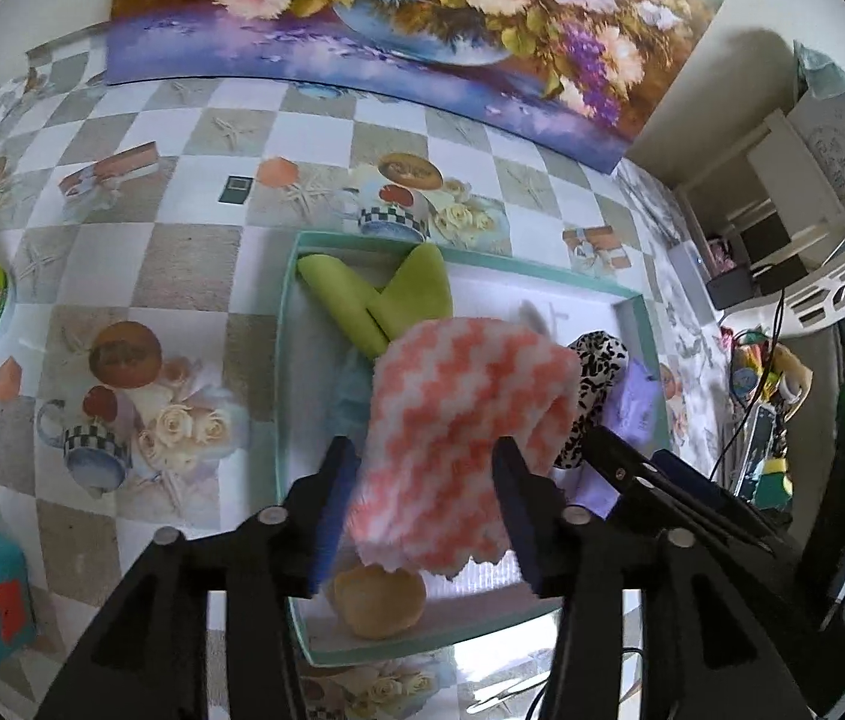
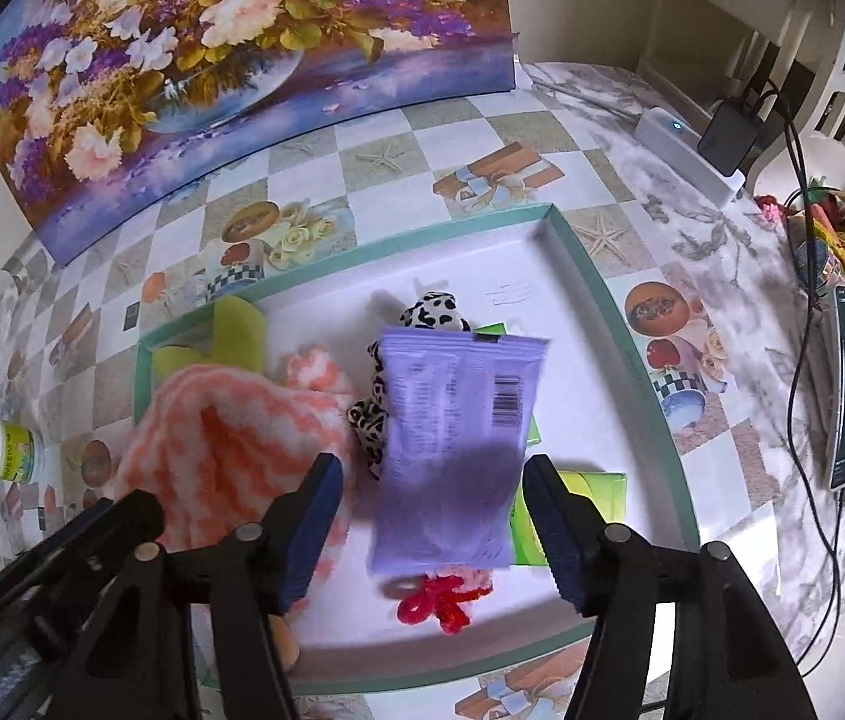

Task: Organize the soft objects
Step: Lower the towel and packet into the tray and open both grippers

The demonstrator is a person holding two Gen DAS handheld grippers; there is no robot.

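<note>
Two claws | left claw (image 1: pixel 425 501) clamps fluffy zigzag cloth (image 1: pixel 464 420) | right claw (image 2: pixel 431 519) spread around glossy purple packet (image 2: pixel 452 438)

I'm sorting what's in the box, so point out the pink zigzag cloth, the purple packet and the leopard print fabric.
pink zigzag cloth (image 1: pixel 458 420): left wrist view, middle of its fluffy surface.
purple packet (image 2: pixel 452 420): right wrist view, centre of its printed back.
leopard print fabric (image 2: pixel 437 309): right wrist view, top bunched part.

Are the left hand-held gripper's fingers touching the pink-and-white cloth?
Touching. In the left wrist view both fingers of the left hand-held gripper press against the sides of the pink-and-white cloth, with no gap visible.
</note>
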